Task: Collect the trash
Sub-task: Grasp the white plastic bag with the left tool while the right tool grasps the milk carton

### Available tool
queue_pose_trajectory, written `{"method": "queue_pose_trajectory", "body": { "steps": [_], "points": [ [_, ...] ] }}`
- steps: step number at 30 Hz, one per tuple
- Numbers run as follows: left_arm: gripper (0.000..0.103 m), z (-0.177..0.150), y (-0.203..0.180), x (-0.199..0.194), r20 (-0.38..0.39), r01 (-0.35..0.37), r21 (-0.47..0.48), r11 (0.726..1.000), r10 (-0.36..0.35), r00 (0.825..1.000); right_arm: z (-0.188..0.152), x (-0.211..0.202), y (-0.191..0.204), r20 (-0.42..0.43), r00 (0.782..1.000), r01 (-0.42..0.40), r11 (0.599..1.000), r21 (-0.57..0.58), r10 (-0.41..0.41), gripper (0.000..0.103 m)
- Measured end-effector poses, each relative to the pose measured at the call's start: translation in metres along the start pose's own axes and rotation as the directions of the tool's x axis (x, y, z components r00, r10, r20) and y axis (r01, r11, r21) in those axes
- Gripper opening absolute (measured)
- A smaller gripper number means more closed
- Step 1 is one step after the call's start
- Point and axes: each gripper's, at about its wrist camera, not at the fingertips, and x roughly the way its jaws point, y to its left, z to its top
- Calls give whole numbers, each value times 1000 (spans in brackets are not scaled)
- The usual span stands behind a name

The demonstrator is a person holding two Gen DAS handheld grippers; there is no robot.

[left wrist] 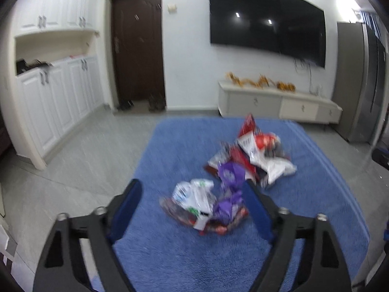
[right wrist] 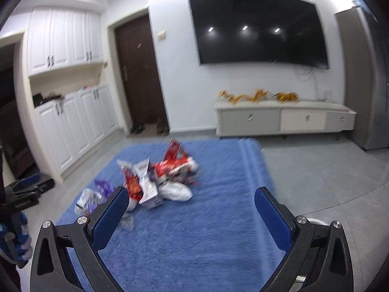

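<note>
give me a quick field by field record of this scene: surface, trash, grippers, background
surface: blue towel spread flat
trash near: purple wrapper on a white and red wrapper pile
trash far: red and white snack bags, crumpled together
left gripper: jaws open, near pile between them, not pressed
right gripper: jaws open, nothing between them, bare towel ahead
background: wall TV, low cabinet, dark door
</note>
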Motion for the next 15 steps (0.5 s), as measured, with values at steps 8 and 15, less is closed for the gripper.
{"method": "queue_pose_trajectory", "body": {
  "steps": [8, 15],
  "points": [
    [42, -4, 5, 65, -141, 61, -14, 998, -63, 988, 0, 99, 26, -170, 973, -163, 986, -31, 156, 77],
    [20, -11, 10, 88, -202, 108, -41, 993, -114, 973, 1, 191, 57, -304, 932, -234, 969, -82, 200, 62]
  ]
}}
